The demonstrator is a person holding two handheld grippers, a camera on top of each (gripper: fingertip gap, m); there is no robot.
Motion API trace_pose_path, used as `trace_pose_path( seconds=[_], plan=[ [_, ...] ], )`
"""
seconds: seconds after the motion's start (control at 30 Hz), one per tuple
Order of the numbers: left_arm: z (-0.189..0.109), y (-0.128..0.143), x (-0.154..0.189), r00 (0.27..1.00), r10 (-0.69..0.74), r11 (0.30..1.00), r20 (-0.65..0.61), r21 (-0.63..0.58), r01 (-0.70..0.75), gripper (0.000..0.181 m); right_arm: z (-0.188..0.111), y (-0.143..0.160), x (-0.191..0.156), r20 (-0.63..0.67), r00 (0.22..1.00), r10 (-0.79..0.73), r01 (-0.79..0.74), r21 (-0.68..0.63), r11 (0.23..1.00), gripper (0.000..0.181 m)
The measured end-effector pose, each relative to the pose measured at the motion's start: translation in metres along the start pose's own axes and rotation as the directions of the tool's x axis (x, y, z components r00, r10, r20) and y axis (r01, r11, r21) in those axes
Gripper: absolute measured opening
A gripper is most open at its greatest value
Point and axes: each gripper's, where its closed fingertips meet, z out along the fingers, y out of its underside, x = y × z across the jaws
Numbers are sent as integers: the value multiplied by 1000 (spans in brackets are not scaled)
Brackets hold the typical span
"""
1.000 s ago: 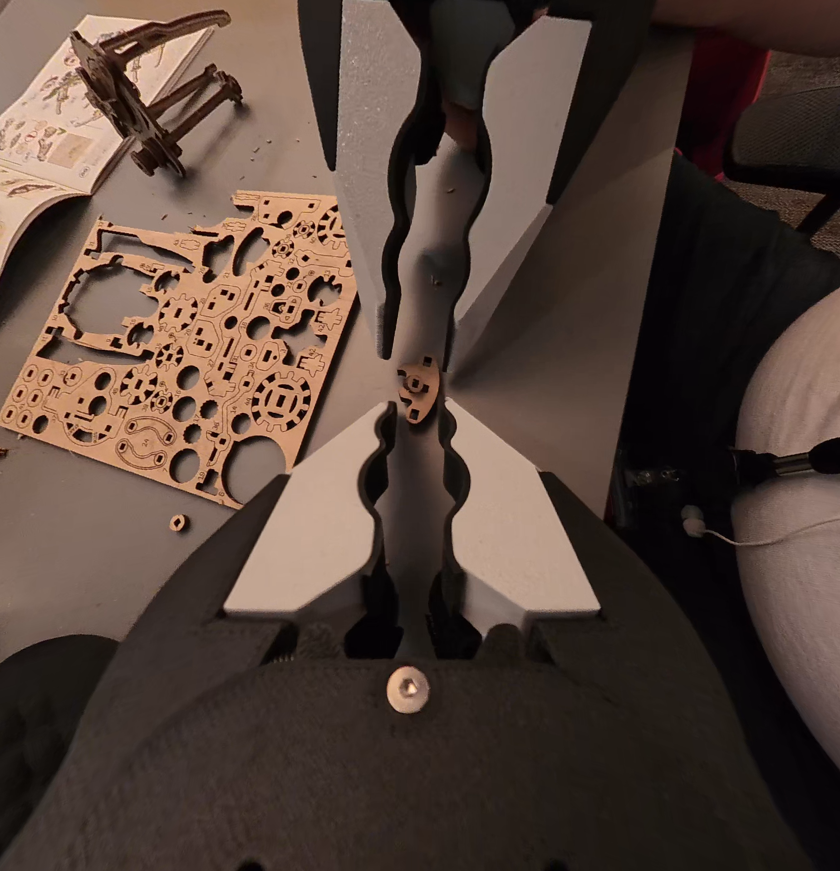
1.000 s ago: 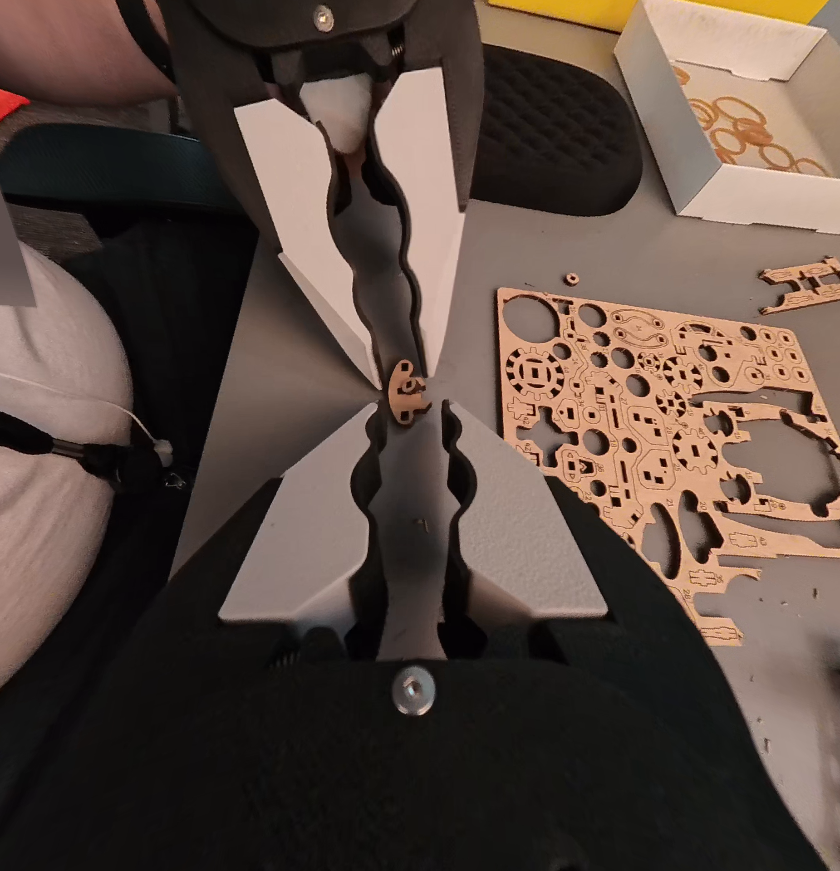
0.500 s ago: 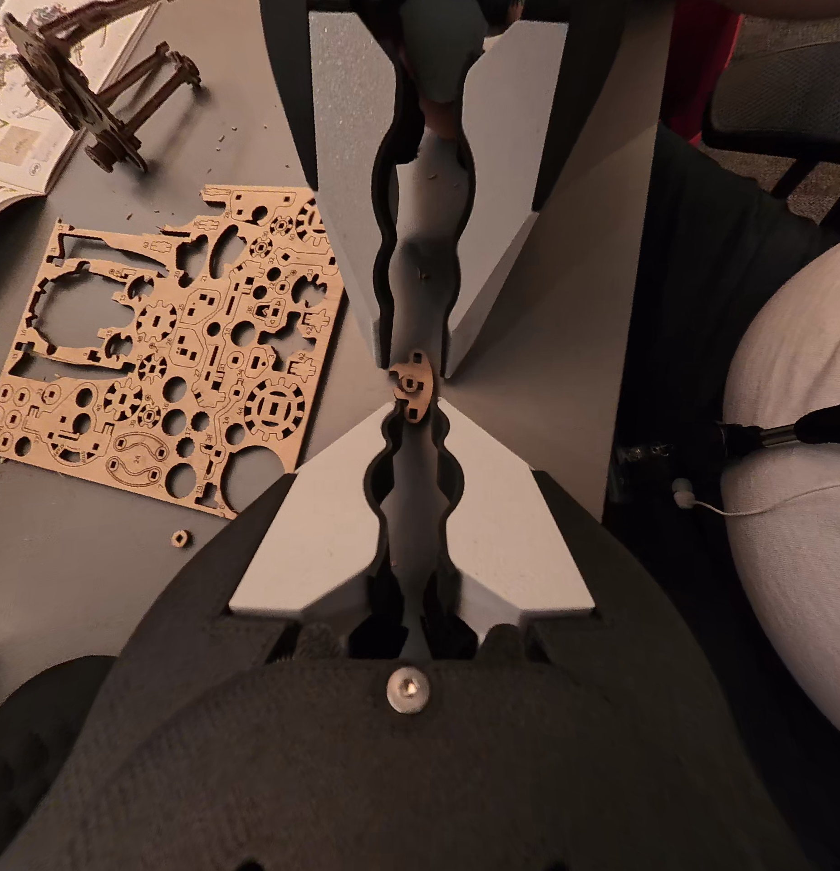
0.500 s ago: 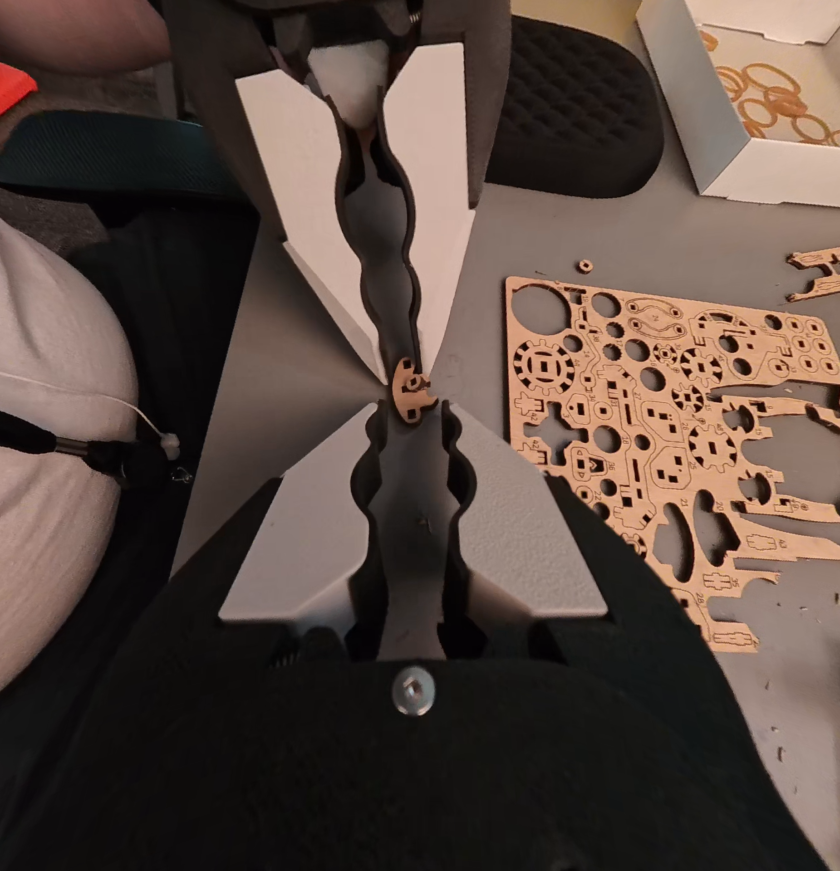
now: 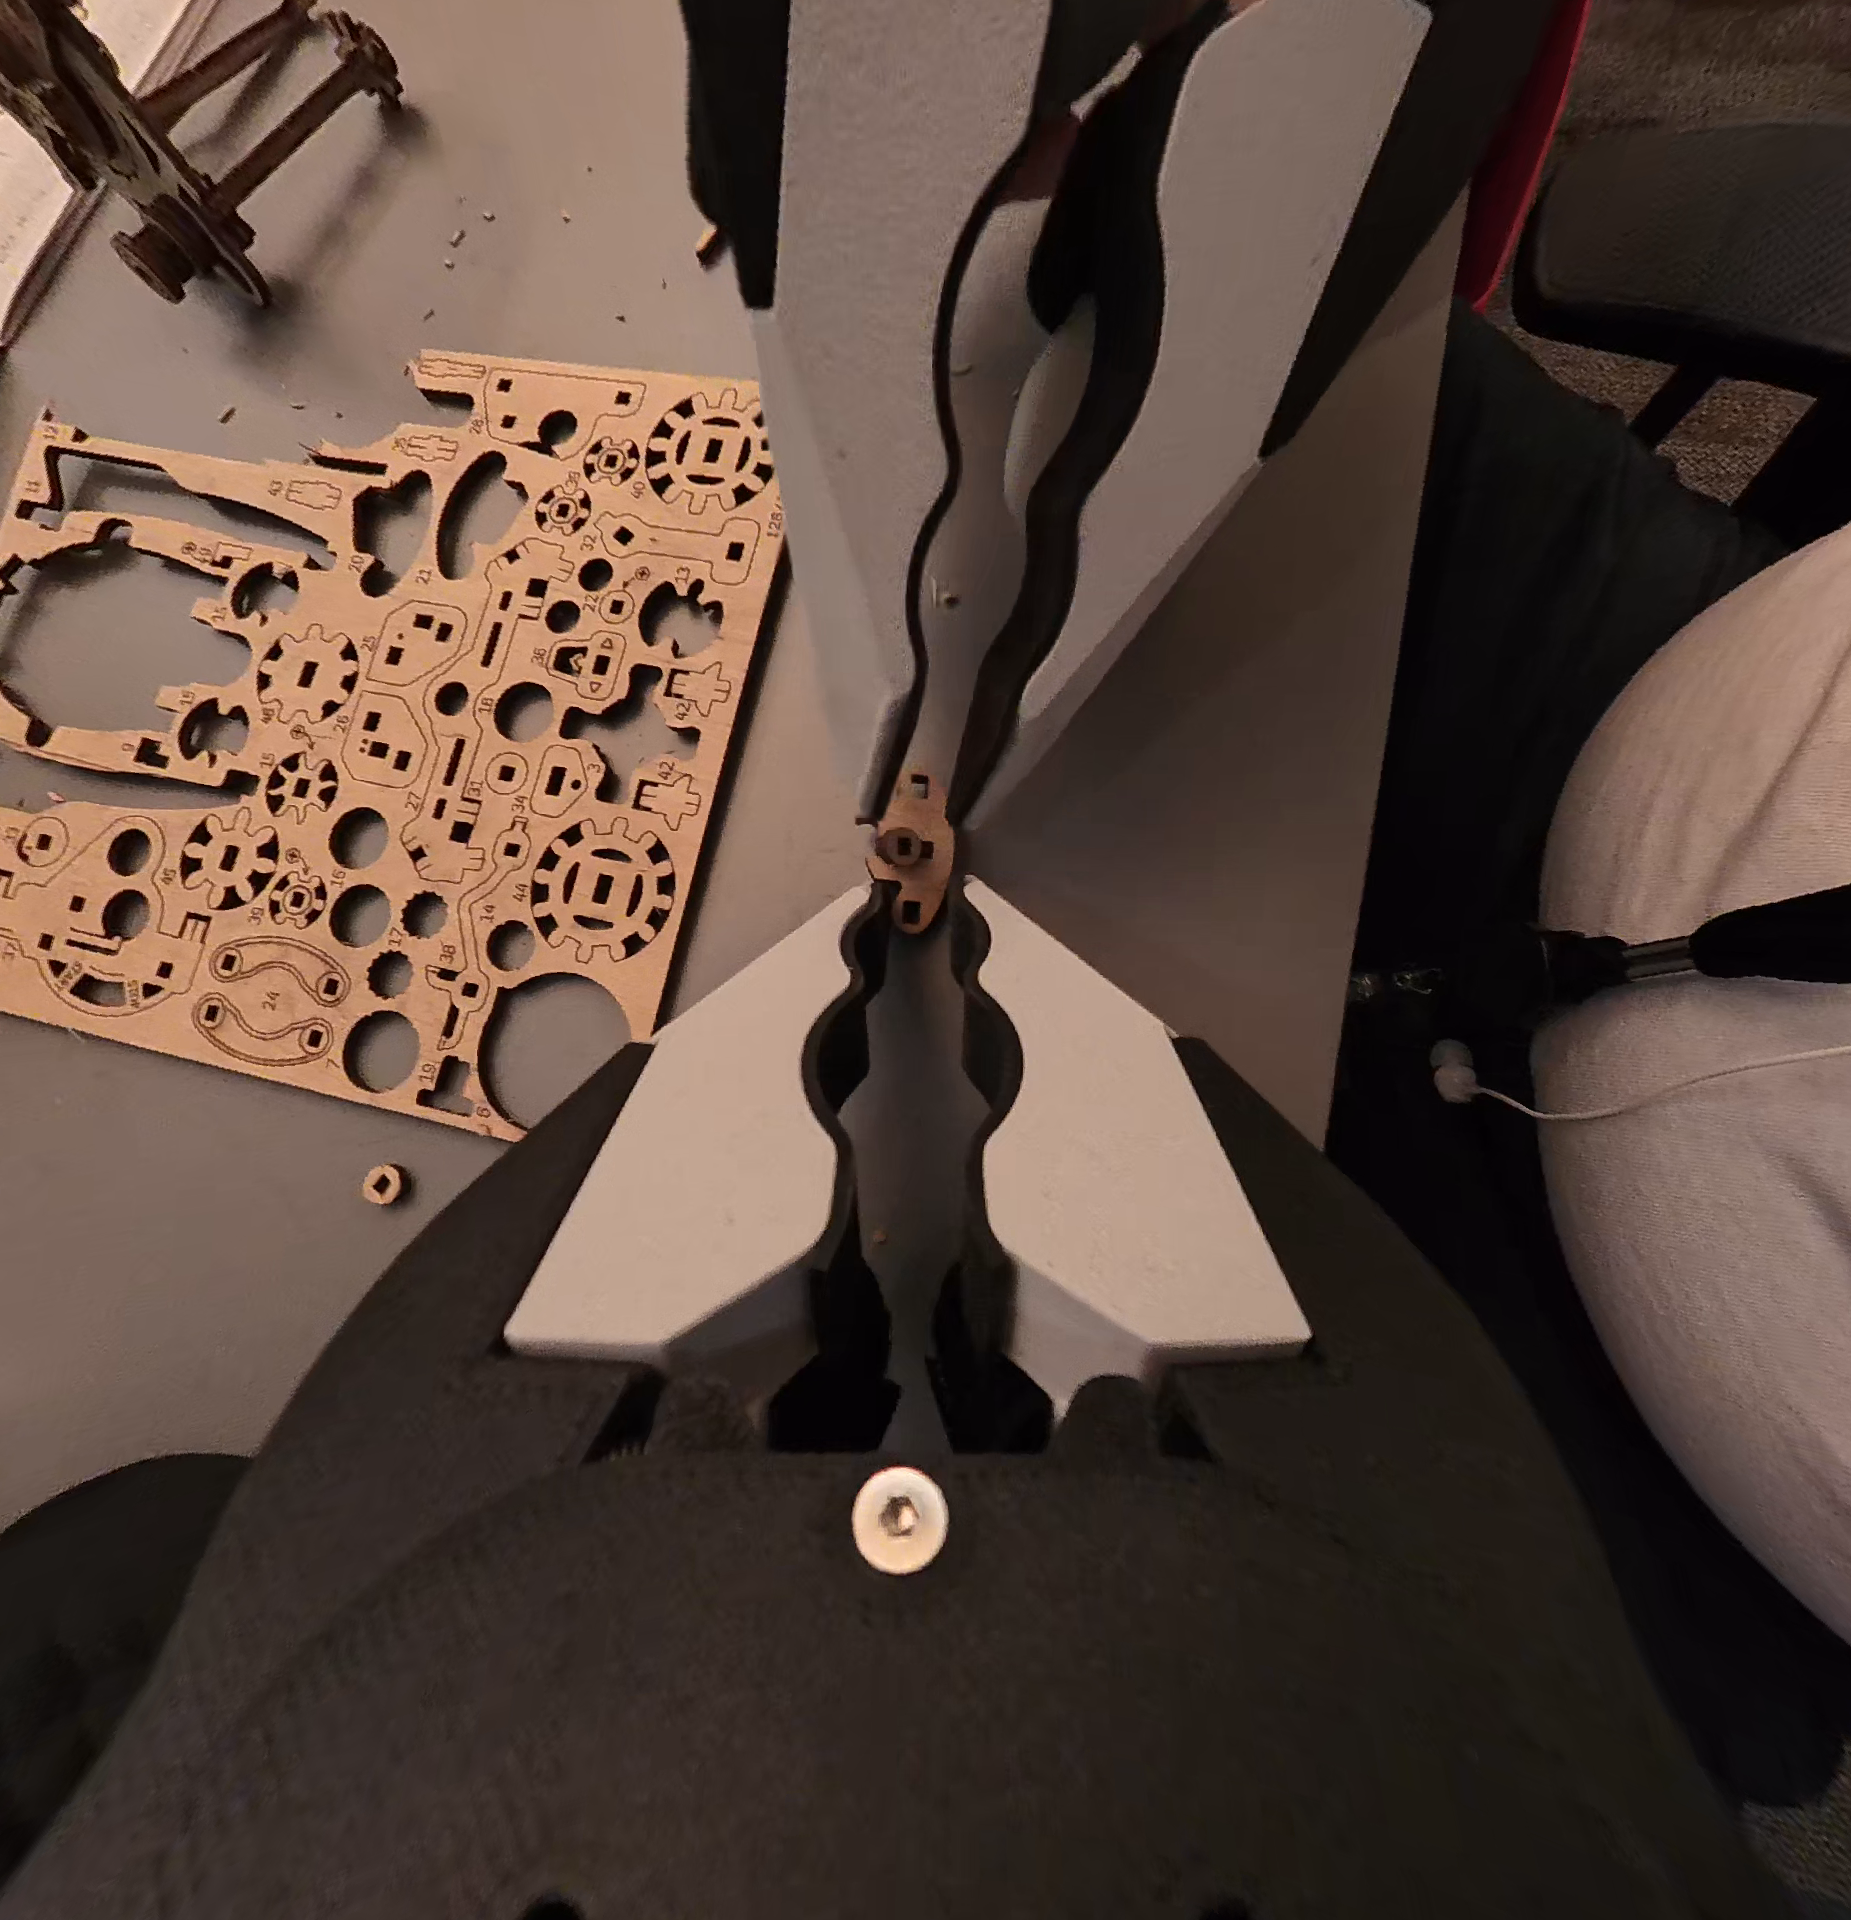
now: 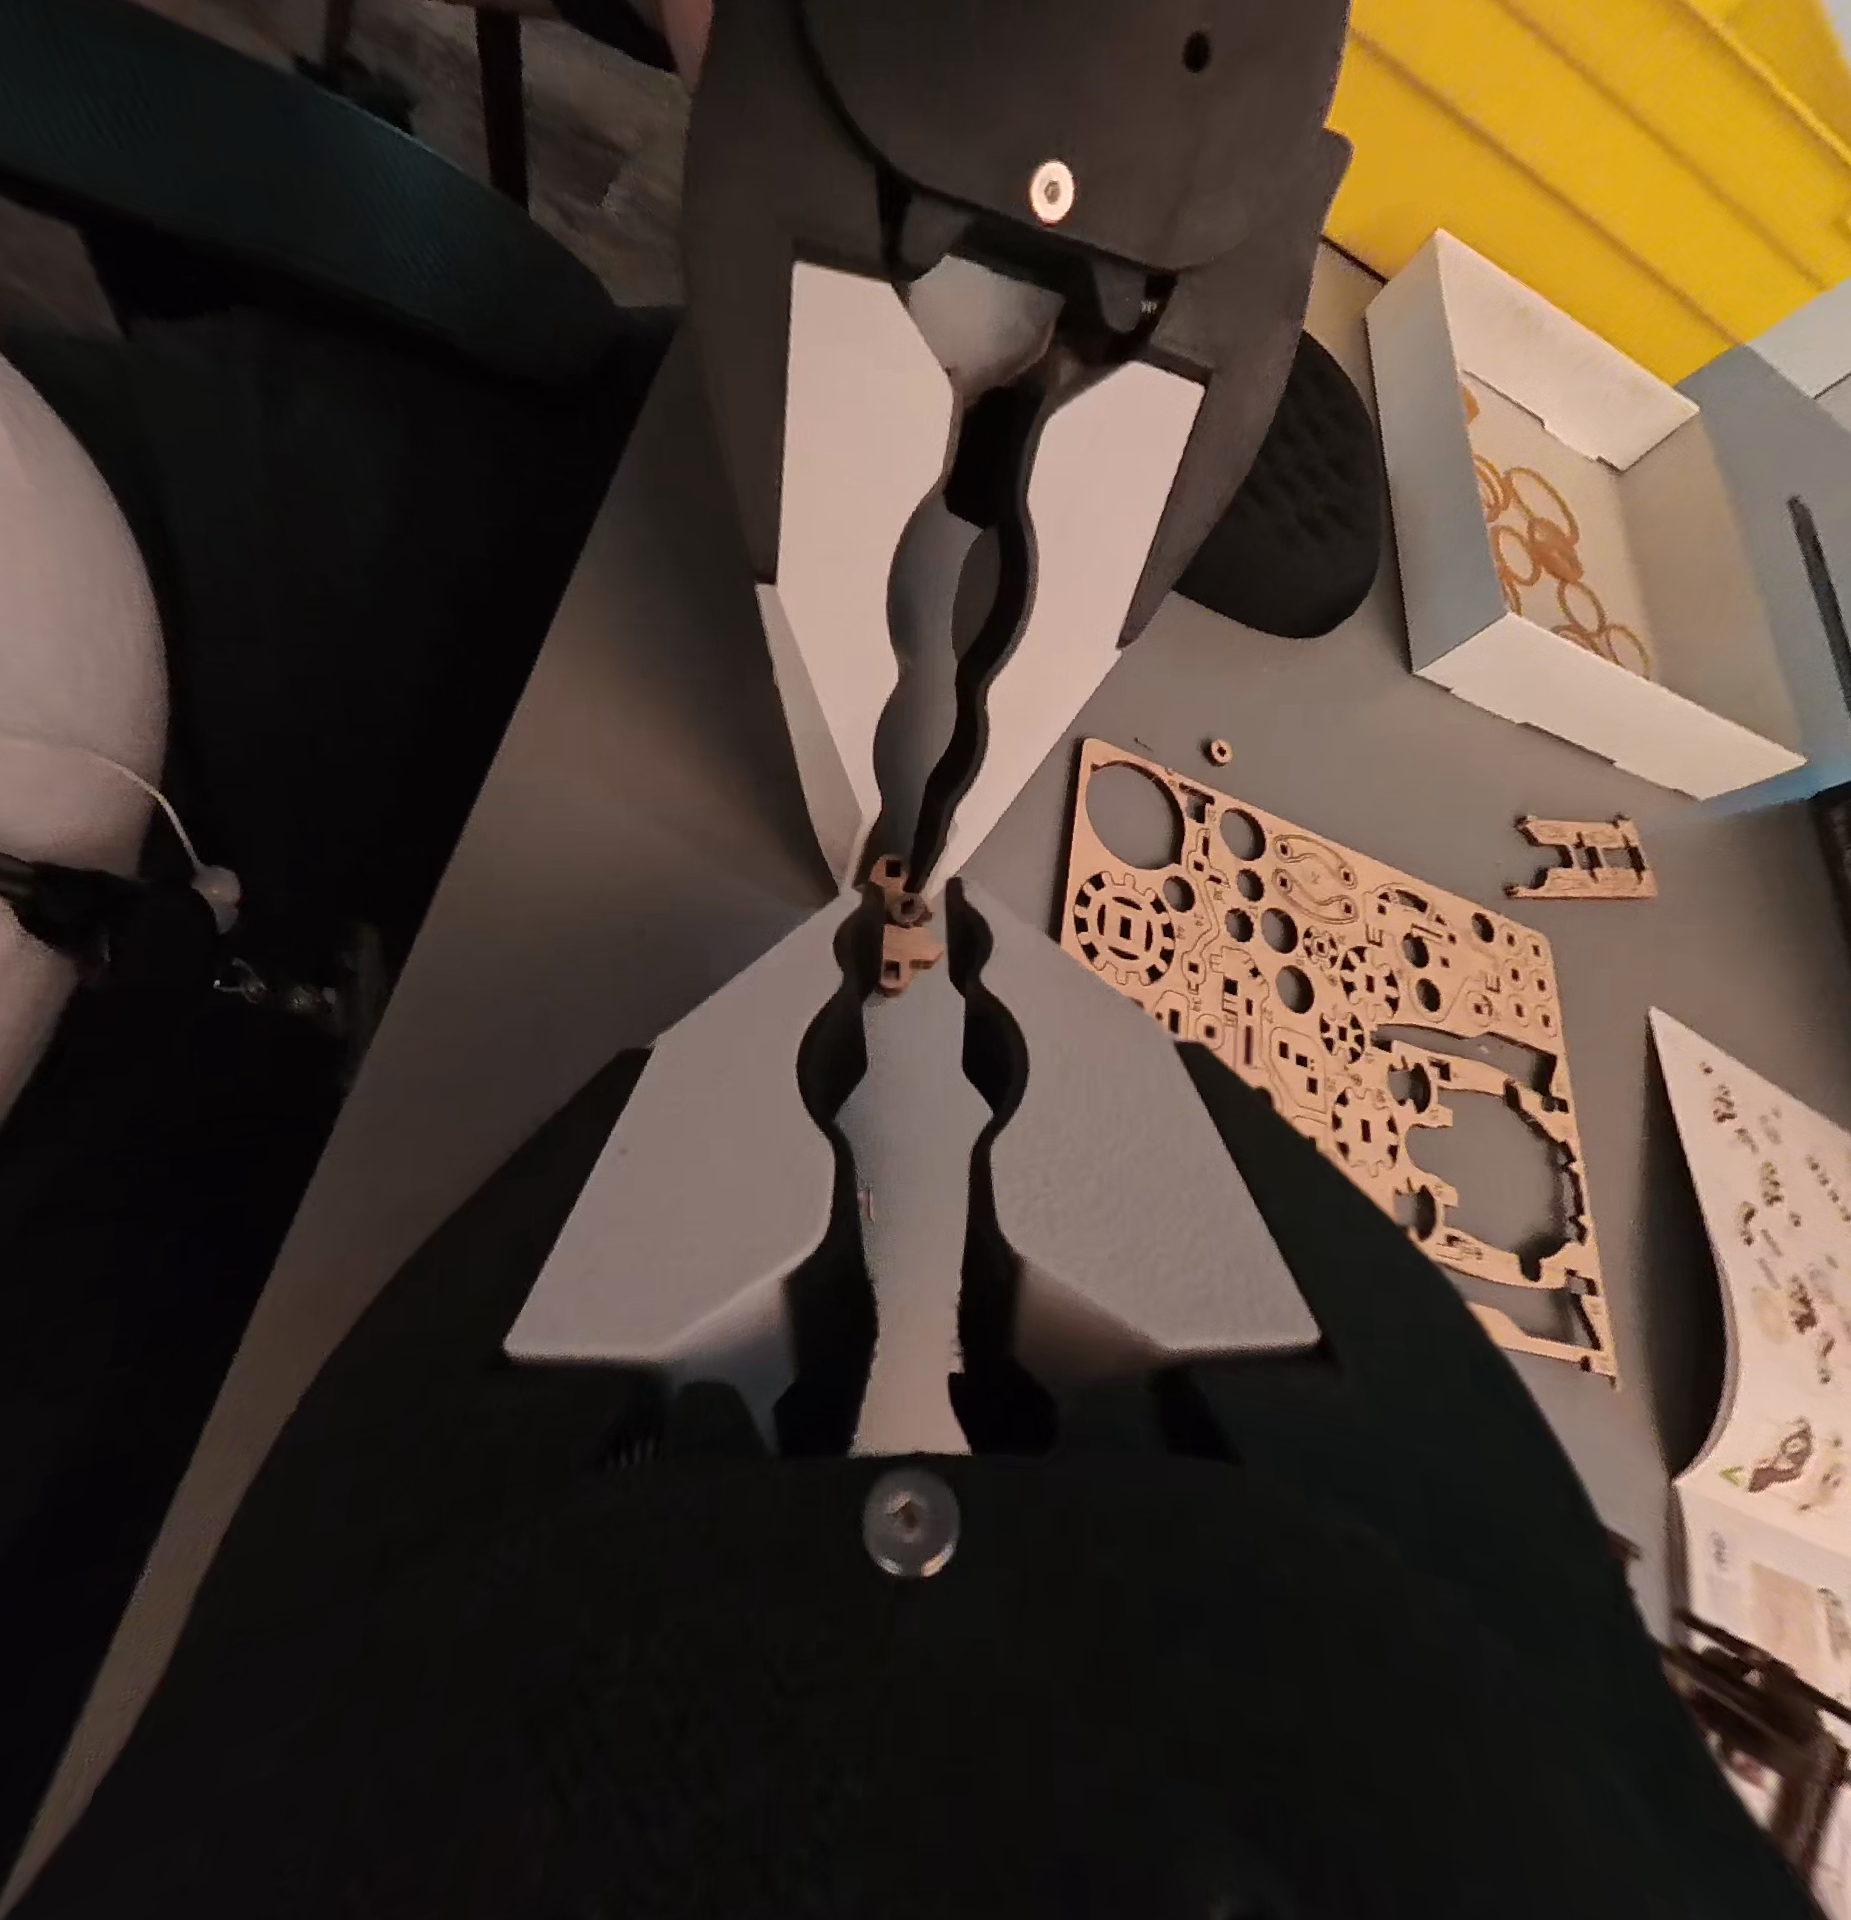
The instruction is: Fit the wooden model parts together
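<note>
A small flat wooden part with a ring on its square hole is held over the grey table's edge. My left gripper is shut on its lower end. My right gripper comes from the top, tip to tip with the left, and is shut on its upper end. In the right wrist view the part shows tilted between my right gripper and the left gripper above it. The cut-out wooden sheet lies flat to the left.
A dark assembled model stands on a booklet at the far left. A loose ring lies by the sheet. A white box, a yellow bin, a black pad and a small wooden piece lie beyond. A person's lap is past the table edge. The tips of both grippers are at nearly the same place. From either gripper's tips it is about 25 cm to the small wooden piece.
Both grippers stay tip to tip on the part. The right gripper has rolled and tilted, so its view of the table has swung. The part now shows more edge-on there.
</note>
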Motion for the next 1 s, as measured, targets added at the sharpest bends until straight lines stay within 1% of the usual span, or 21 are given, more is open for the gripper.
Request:
trace_pose_path(
  seconds=[0.27, 0.4, 0.73, 1.0],
  plan=[
    [0, 1, -1, 1000, 26, 1000, 10, -18, -26, 10, 1, 3, -1, 75, 989, -123, 126, -33, 991, 9],
    [0, 0, -1, 1000, 22, 999, 5, -23, -22, 10, 5, 3, 0, 80, 984, -156, 160, -43, 986, 9],
    [0, 0, -1, 1000, 19, 1000, 1, -18, -19, 10, 11, 6, -2, 113, 986, -126, 131, -34, 991, 5],
    [0, 0, 0, 1000, 26, 1000, 6, -16, -26, 10, 11, 6, -1, 126, 990, -67, 69, -11, 998, 3]
  ],
)
